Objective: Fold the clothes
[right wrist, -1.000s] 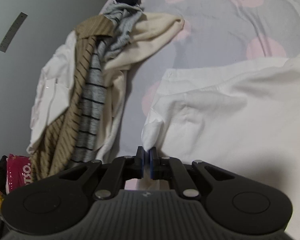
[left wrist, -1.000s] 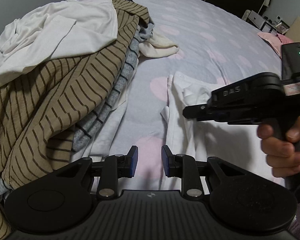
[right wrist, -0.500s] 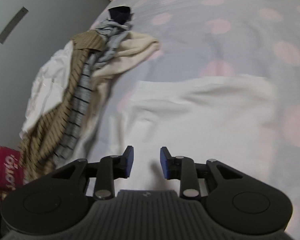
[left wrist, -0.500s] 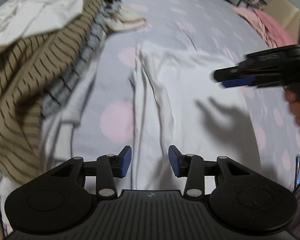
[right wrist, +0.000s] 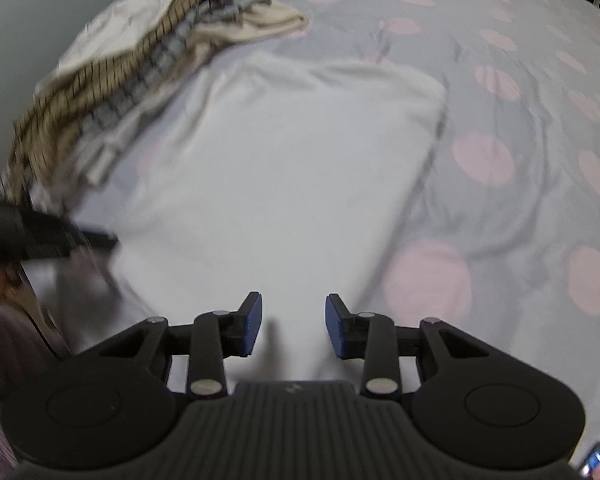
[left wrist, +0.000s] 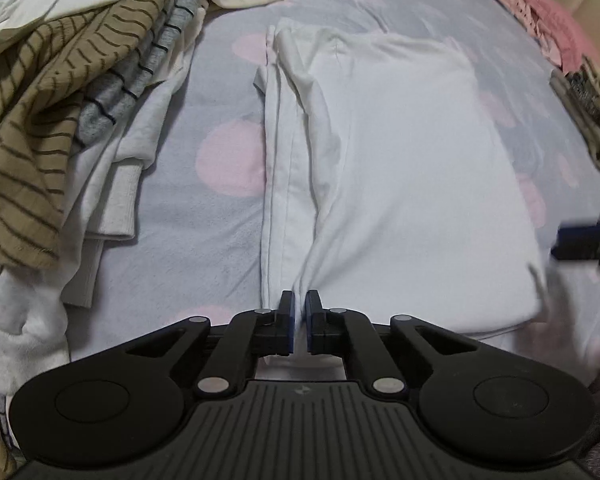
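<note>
Garment: We found the white shirt (left wrist: pixel 400 168) spread flat on the bed (left wrist: pixel 228 216), filling the centre of the left wrist view from 12 o'clock down to 6 o'clock, with a narrow folded strip along its edge at about 11 o'clock.

Left gripper (left wrist: pixel 299 320): Its fingers were nearly closed, pinching a ridge of the white shirt at the near hem, at 6 o'clock in its own view. The cloth rose in a taut crease from that pinch.

Right gripper (right wrist: pixel 293 324): Its fingers were spread apart and held nothing. They hung over the near edge of the white shirt; the view was blurred, so we could not tell whether they touched the cloth.

Handling: We judged the fabric light, soft and limp, not fragile. It would drape and wrinkle, not hold a shape, and a thin single layer could slip from a shallow pinch.

Grasp points: We judged hems and corners the best places to take hold, with both layers gathered between the fingers.

Unfolded pile: A heap of clothes (left wrist: pixel 72 92), with a tan striped piece on top, lay at 10 o'clock, beside the white shirt but apart from it.

Containers: We saw none in either view. Pink cloth (left wrist: pixel 548 20) lay at 1 o'clock.
</note>
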The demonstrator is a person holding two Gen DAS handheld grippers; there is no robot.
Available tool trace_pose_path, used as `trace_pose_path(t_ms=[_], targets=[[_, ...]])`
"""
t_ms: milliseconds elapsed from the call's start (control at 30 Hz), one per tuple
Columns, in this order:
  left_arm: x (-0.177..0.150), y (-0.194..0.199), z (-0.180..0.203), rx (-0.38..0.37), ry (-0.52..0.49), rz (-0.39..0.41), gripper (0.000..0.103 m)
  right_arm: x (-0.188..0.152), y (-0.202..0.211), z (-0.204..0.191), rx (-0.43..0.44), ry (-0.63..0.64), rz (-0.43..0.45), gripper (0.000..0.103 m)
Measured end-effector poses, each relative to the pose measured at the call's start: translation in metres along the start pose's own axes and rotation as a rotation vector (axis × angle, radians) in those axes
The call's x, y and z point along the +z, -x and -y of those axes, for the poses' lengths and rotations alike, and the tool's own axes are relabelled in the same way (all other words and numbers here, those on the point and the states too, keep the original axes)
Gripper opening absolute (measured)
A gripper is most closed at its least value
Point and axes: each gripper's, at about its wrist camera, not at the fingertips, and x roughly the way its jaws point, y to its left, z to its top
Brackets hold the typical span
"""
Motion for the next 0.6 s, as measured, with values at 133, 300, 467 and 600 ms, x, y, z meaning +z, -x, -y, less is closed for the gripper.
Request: trace_pose_path(t_ms=[133, 300, 467, 600], targets=[[-0.006, -0.002, -0.003, 0.001, -0.004, 0.004, 0.003, -0.04, 0.008, -0.002, -0.034, 0.077, -0.021, 0.038], [-0.011, -0.013, 0.002, 0.031, -0.017, 0.013, 0.005, -0.071, 0.001, -0.007, -0.041, 0.117, -0.023, 0.038], [-0.017, -0.003, -0.006, 0.027, 0.049, 0.011, 0.05, -0.077, -0.008, -0.008, -0.02, 0.035, 0.028, 0.039], [-0.022, -0.014, -0.007, 0.006, 0.041, -0.019, 0.05, -0.079, -0.02, -0.009, -0.027, 0.026, 0.037, 0.039]])
